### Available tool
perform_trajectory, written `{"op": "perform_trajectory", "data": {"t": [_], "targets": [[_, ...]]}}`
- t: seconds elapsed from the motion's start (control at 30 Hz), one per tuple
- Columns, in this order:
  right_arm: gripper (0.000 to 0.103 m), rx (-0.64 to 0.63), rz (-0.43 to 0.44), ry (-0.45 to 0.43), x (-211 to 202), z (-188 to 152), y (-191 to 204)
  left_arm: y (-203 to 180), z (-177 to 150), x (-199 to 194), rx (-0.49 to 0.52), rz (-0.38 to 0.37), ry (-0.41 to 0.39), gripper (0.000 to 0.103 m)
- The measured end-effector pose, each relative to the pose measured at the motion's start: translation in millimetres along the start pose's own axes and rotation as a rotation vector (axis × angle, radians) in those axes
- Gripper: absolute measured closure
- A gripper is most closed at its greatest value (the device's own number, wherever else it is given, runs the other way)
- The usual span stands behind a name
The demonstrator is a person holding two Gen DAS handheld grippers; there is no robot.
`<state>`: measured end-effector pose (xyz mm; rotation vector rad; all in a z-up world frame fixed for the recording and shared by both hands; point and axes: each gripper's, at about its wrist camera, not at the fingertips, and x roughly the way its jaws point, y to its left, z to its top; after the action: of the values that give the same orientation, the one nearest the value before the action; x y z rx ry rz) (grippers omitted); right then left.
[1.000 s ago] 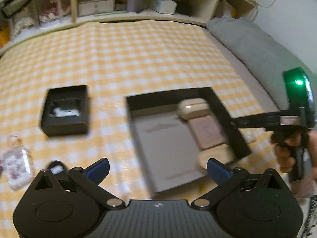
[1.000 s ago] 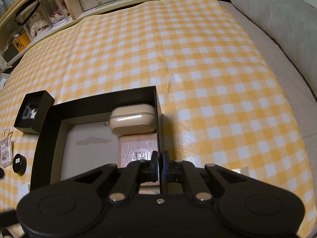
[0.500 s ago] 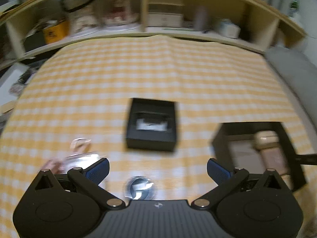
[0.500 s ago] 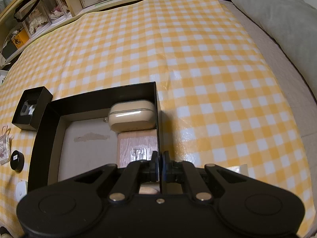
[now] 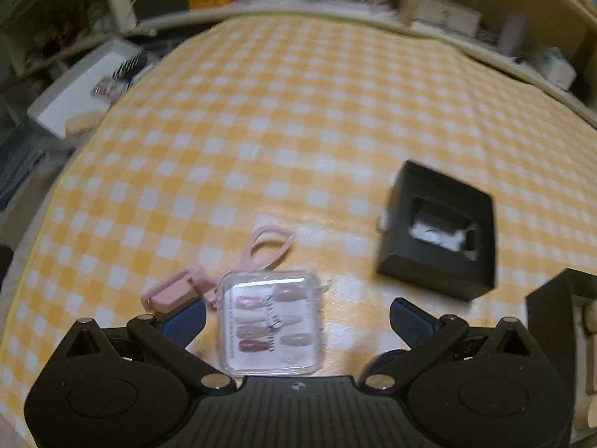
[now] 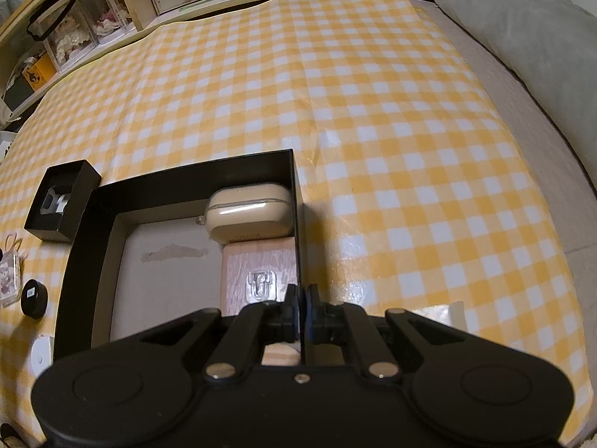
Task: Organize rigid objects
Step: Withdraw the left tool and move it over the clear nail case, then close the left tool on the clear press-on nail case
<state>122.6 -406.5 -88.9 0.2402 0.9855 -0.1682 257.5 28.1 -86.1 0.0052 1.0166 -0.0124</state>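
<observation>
the left tongs (image 5: 296,313) hang spread apart with a clear case of press-on nails (image 5: 271,324) lying between their blue tips, a pink strap (image 5: 261,250) just beyond it and a small black box (image 5: 438,231) farther off to the right. the right tongs (image 6: 301,298) are clamped on the right wall of the big black tray (image 6: 296,201) — just ahead inside it sit a wooden block (image 6: 257,265) and, beyond, a beige earbud case (image 6: 248,211), on the yellow checked surface (image 6: 373,112).
</observation>
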Motion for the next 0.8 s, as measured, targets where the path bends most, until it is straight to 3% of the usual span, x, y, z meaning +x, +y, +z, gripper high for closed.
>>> {"op": "perform_trajectory", "data": {"t": [0.17,0.33,0.47,0.67,0.77,0.8], "targets": [[0.099,-0.016,-0.012,0.011,4.6,-2.9,4.9,12.4,0.4,24.8,-0.059,0.043,0.065,0.0],[0.099,-0.026,-0.018,0.02,10.4,-3.8,9.2,17.4,1.4,39.0,-0.072,0.089,0.078,0.0],[0.099,-0.03,-0.021,0.026,16.9,-3.8,13.0,18.7,4.7,42.4,-0.094,0.086,0.107,0.001],[0.099,-0.034,-0.022,0.029,22.8,-5.2,14.8,17.5,-0.8,49.7,-0.041,0.103,0.141,0.012],[0.099,-0.032,-0.021,0.029,21.9,-5.4,14.5,15.4,-1.8,45.3,-0.045,0.087,0.132,0.028],[0.099,-0.032,-0.021,0.029,23.3,-5.4,15.4,13.5,-1.9,44.1,-0.045,0.089,0.132,0.028]]}}
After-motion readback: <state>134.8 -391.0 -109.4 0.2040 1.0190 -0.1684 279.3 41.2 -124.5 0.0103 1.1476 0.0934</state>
